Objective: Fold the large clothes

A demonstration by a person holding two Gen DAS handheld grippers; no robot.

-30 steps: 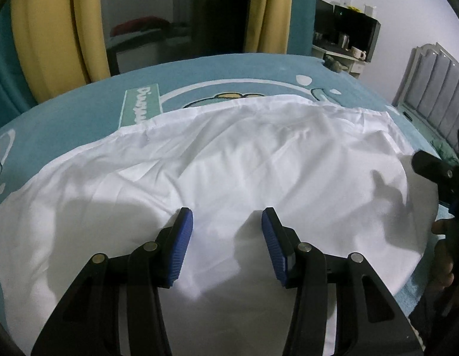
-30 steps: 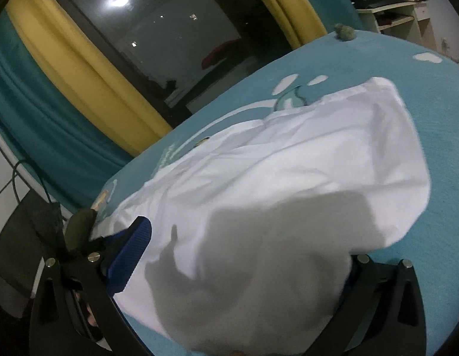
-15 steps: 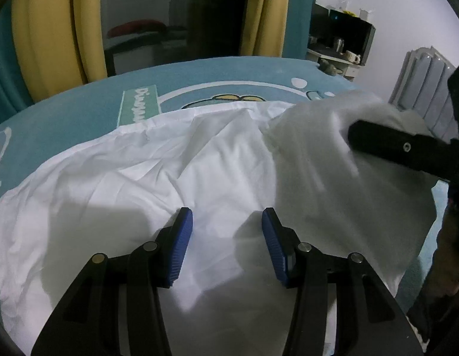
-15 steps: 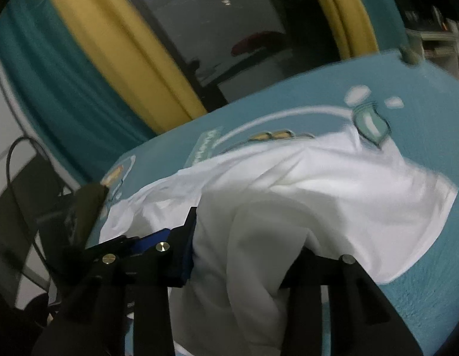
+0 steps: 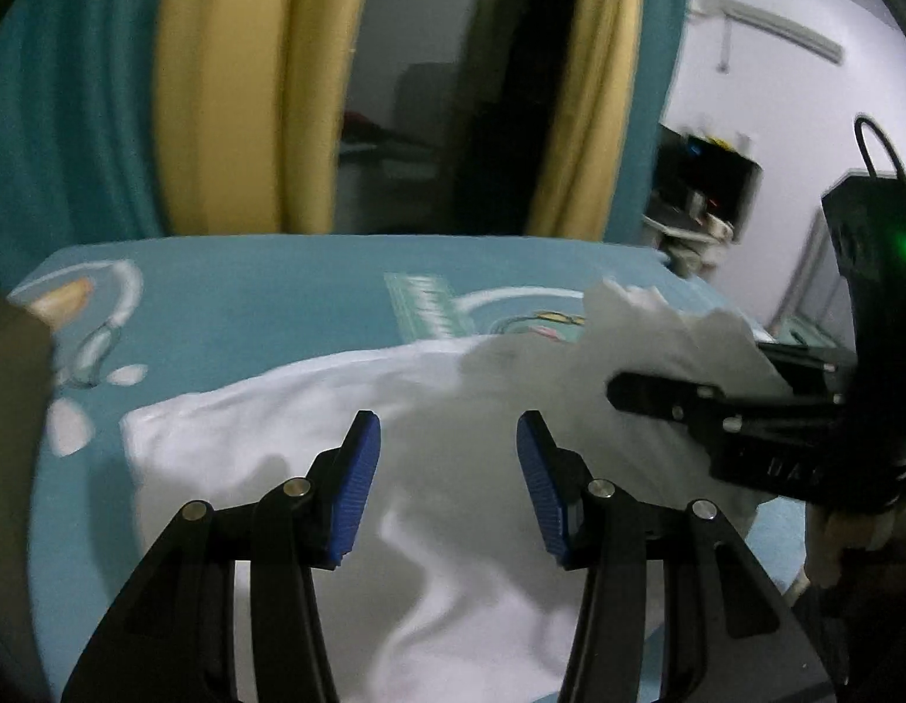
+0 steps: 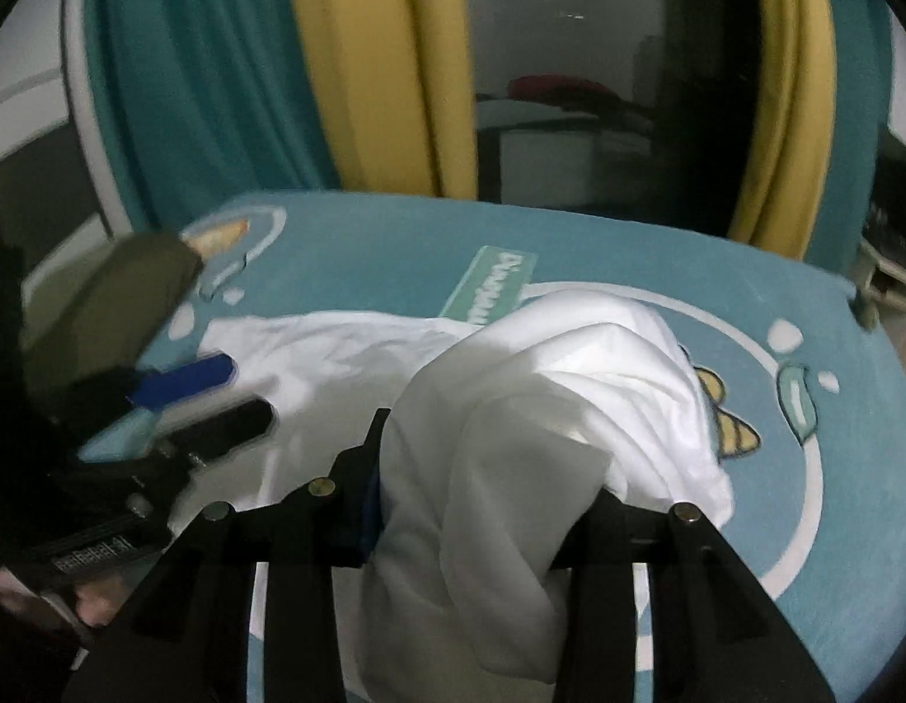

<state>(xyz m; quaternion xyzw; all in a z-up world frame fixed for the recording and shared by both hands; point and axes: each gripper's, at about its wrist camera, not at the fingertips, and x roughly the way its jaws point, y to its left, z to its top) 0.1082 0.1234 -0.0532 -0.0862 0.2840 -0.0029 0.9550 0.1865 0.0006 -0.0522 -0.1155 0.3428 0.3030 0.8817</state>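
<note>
A large white garment [image 5: 265, 433] lies spread on a teal bed cover [image 5: 248, 299]. My left gripper [image 5: 447, 433] hovers over it, open, with nothing between its blue pads [image 5: 359, 468]. My right gripper [image 6: 488, 468] is shut on a bunched fold of the white garment [image 6: 599, 363], lifted off the bed and carried over the rest of the cloth. In the left wrist view the right gripper [image 5: 629, 389] comes in from the right with the raised fold [image 5: 658, 334] draped on it. The left gripper [image 6: 218, 401] shows at the left in the right wrist view.
Yellow and teal curtains [image 6: 365, 70] frame a dark window [image 6: 570, 58] behind the bed. A desk with small items [image 5: 705, 193] stands at the back right. A blurred olive shape [image 6: 101, 304] sits at the bed's left edge. A hand [image 5: 834, 539] holds the right gripper.
The right gripper closed on the garment's right edge, lifted it and carried it leftward over the cloth. The left gripper moved left and rose, still open.
</note>
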